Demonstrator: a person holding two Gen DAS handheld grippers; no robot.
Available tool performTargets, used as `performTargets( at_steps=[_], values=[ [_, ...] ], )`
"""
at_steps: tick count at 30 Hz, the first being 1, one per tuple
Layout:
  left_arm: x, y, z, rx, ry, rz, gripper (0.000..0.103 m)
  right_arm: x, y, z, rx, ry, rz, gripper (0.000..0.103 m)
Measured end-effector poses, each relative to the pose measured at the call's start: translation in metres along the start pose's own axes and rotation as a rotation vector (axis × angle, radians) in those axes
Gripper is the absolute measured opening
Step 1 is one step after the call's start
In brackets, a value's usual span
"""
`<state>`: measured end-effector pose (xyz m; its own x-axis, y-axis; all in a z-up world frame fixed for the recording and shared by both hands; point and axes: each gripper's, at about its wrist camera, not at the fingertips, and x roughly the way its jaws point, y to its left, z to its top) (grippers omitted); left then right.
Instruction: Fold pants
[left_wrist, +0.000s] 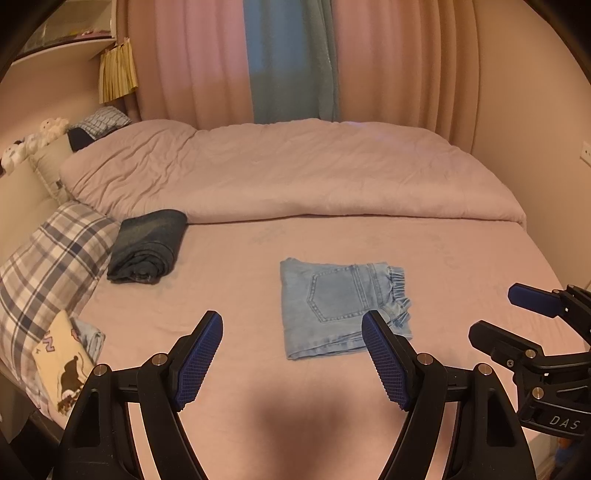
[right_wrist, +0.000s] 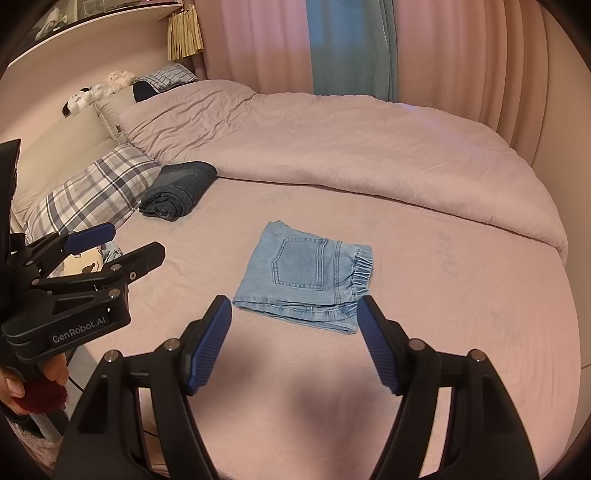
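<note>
Light blue denim pants (left_wrist: 340, 306) lie folded into a small rectangle on the pink bed sheet (left_wrist: 229, 288), back pocket up and elastic waistband to the right. In the right wrist view the same pants (right_wrist: 306, 273) sit just beyond the fingertips. My left gripper (left_wrist: 291, 328) hovers open over the sheet, near the pants' front edge, holding nothing. My right gripper (right_wrist: 293, 314) is also open and empty, a little short of the fold. Each gripper shows in the other's view: the right gripper (left_wrist: 517, 317) at the right edge, the left gripper (right_wrist: 122, 240) at the left edge.
A rolled dark denim garment (left_wrist: 147, 245) lies at the left beside a plaid pillow (left_wrist: 51, 258). A pink duvet (left_wrist: 295, 173) covers the far half of the bed. A printed cream cloth (left_wrist: 62, 362) lies near the left edge. Curtains hang behind. A hand (right_wrist: 14, 384) grips the left gripper's handle.
</note>
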<state>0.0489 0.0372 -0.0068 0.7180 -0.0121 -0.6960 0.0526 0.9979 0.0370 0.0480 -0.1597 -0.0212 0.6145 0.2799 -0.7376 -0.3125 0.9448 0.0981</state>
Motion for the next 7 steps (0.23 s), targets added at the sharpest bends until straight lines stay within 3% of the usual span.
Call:
performTargets(
  at_steps=[7],
  values=[
    [-0.0007, 0.0010, 0.0011, 0.003, -0.002, -0.006, 0.078, -0.0018, 0.0025, -0.0008, 0.002, -0.002, 0.002, 0.071]
  ],
)
